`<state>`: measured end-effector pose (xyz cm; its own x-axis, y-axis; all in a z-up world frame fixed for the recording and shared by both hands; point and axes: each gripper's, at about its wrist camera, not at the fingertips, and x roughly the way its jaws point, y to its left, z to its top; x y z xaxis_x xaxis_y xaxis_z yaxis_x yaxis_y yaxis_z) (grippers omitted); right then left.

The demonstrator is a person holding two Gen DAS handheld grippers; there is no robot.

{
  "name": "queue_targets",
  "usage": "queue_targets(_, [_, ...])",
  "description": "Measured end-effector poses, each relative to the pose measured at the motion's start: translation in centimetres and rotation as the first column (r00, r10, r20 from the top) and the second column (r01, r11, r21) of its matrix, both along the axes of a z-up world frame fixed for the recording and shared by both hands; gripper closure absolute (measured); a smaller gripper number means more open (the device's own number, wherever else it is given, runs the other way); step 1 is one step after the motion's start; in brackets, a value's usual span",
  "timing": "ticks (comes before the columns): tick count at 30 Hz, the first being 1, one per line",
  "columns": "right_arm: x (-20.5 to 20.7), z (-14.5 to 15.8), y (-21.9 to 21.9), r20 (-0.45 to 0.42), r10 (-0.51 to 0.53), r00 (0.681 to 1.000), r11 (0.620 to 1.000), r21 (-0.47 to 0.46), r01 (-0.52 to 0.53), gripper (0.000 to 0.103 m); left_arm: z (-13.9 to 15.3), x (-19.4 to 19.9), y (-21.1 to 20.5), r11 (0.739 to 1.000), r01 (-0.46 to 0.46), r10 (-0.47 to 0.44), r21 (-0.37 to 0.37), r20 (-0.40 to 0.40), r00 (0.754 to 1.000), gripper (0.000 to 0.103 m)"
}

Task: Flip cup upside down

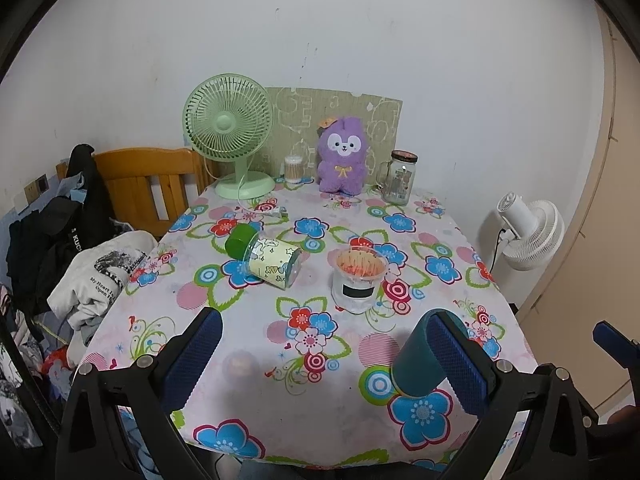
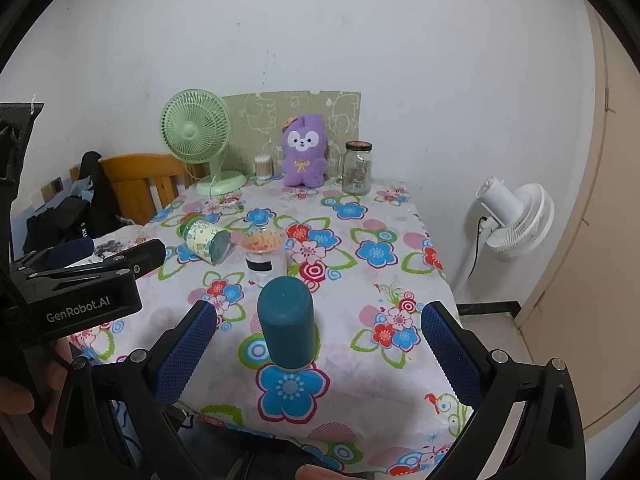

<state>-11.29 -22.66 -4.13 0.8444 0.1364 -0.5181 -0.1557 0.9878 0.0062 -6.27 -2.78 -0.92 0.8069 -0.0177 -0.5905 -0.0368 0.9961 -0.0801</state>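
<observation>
Looking along the left gripper [image 1: 326, 354], its two blue, diamond-textured fingers [image 1: 192, 356] stand wide apart with only floral cloth between them. A matte teal cup [image 1: 420, 354], a smooth cylinder, stands on the tablecloth [image 1: 280, 400] right against the inner face of the right-hand finger; whether they touch I cannot tell. Further back lie a tipped transparent bottle [image 1: 268, 260] with a printed paper sleeve and a green cap, and an upright clear plastic tub [image 1: 358, 280] with orange contents. At the table's rear stand a ribbed green fan [image 1: 230, 136], a fuzzy purple plush toy [image 1: 342, 156] and a glass jar [image 1: 400, 178].

From the right wrist view, the right gripper [image 2: 320, 356] is likewise spread wide, its rough blue pads [image 2: 450, 354] well clear of the cup [image 2: 286, 320] on either side. The cup stands centred between them with its closed, rounded end up and its rim down on a blue printed flower. At the left edge of this view, the left gripper's black body [image 2: 84, 292] carries white lettering. A white floor fan [image 2: 516, 220] stands beside the table.
</observation>
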Motion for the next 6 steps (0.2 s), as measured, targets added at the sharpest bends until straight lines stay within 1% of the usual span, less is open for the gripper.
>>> queue_targets(6, [0.17, -0.07, 0.06, -0.001, 0.002, 1.000, 1.000, -0.001, -0.002, 0.000, -0.09, 0.07, 0.03, 1.000, 0.000, 0.000, -0.001, -0.001, 1.000, 0.000])
